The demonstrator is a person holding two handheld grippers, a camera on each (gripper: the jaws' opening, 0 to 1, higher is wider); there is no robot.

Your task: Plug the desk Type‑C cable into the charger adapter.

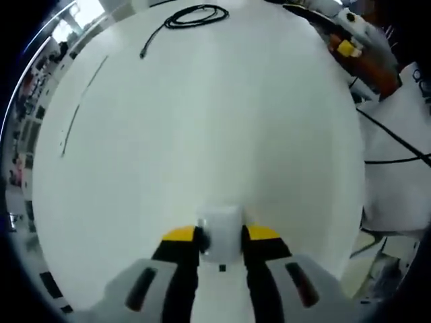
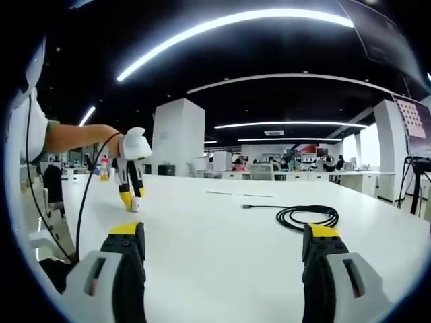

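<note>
My left gripper (image 1: pixel 221 243) points down at the white table (image 1: pixel 202 134), jaws clamped on the white boxy charger adapter (image 1: pixel 219 232). Right gripper (image 2: pixel 222 245) level, jaws wide apart. Coiled black Type-C cable (image 1: pixel 195 16) at 12 o'clock. No readable writing.

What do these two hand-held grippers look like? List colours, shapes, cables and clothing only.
The left gripper has two black jaws with yellow tips rising from pale grey housings with dark slots. The right gripper matches: black jaws, yellow tips, grey slotted housings. In the right gripper view the left gripper has a white top and a thin black cable trailing from it; the person wears a short white sleeve.
</note>
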